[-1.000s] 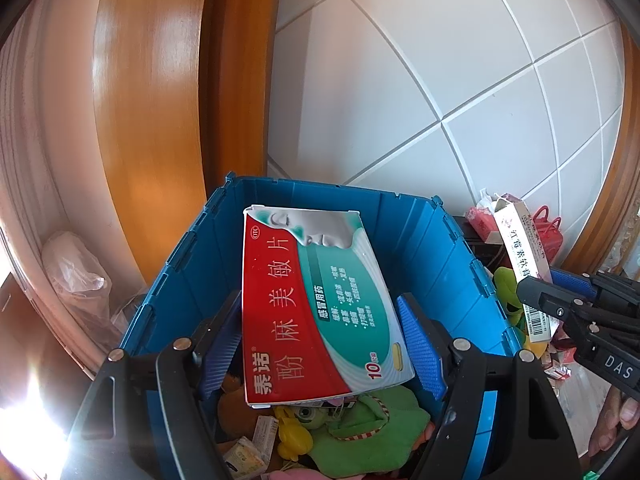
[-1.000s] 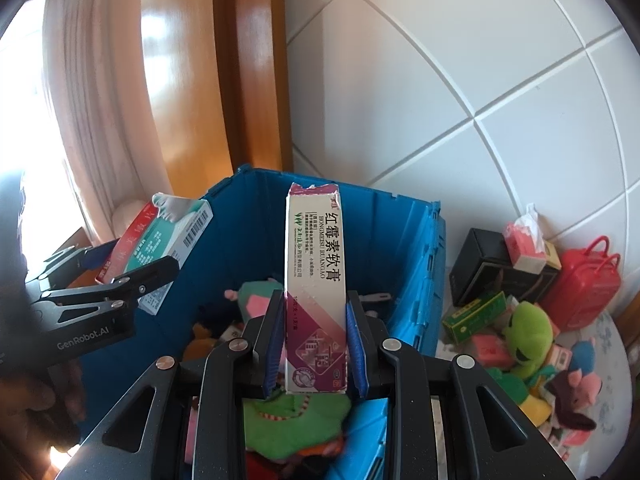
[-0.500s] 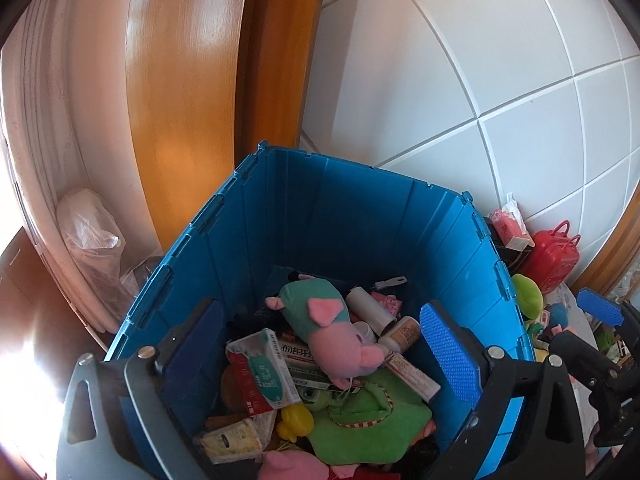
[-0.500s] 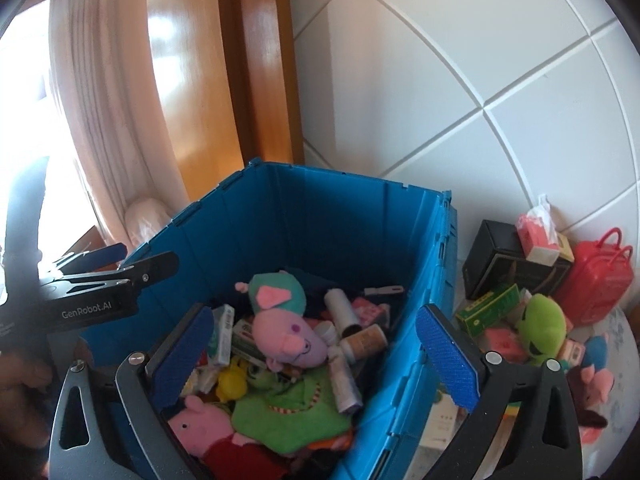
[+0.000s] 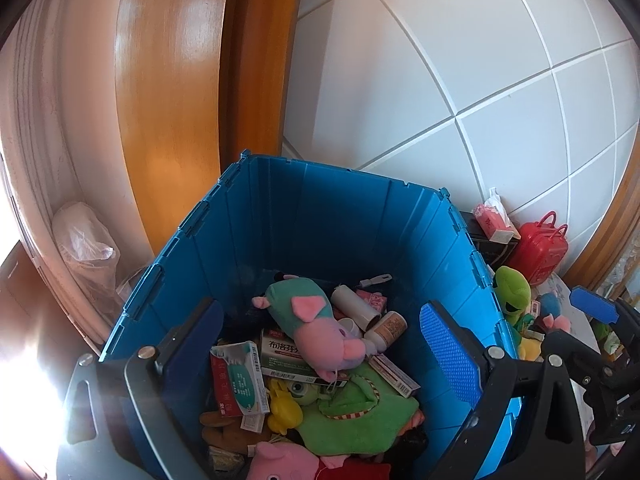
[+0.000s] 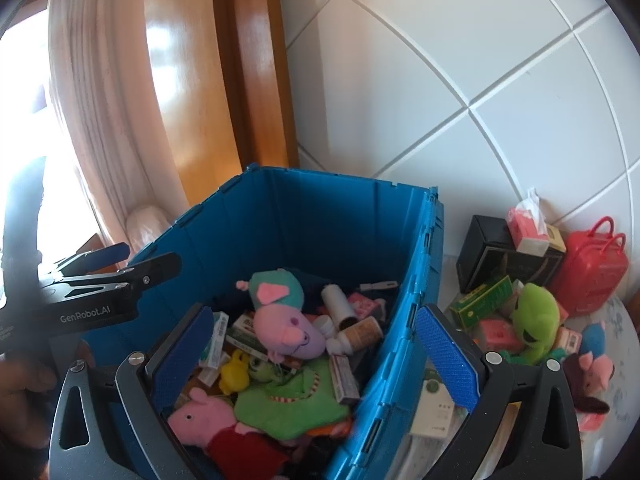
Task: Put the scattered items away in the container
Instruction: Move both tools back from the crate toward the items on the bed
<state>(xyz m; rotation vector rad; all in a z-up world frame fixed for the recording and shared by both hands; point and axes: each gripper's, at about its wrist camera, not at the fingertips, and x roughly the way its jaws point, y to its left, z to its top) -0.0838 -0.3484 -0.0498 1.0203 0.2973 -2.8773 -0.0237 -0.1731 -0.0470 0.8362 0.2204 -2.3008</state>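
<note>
- Deep blue plastic folding crate [image 5: 320,216] against the white tiled wall [image 5: 460,60], beside the orange wooden door frame [image 5: 256,60]; open top, so items can simply be dropped in from above.
- Left gripper [image 5: 320,344] poised over the crate's near rim, pointing down into it, jaws spread wide with nothing between the blue ribbed pads [image 5: 448,352].
- Right gripper [image 6: 312,356] likewise wide and empty, straddling the crate's right wall [image 6: 408,320]: one pad over the contents, the other outside, over the loose pile.
- Inside the crate, a jumble: pink plush pig in a teal dress [image 5: 308,320] lying on top, red-and-green flat medicine box [image 5: 238,380] tilted against the left side, white medicine box with dark lettering [image 5: 280,352] partly under the pig, white bottles, green plush cloth [image 5: 360,408], yellow toy duck [image 5: 284,404], second pink plush pig in red [image 6: 204,416].
- Narrow purple-and-white box [image 6: 344,376] lying slantwise on the green cloth.
- Outside, to the right and still to tidy: lime-green plush alien [image 6: 536,320], green cardboard box [image 6: 480,300], black box [image 6: 484,248] topped by a pink tissue pack [image 6: 524,224], red toy suitcase [image 6: 592,268], small pink packets, white carton [image 6: 436,408] just beside the crate wall.
- Judged from this: a good share already stowed, plenty left; likely next reach to the right pile, the white carton being nearest the right gripper.
- Soft toys forgiving to pinch; slim boxes better gripped across the flat faces.
</note>
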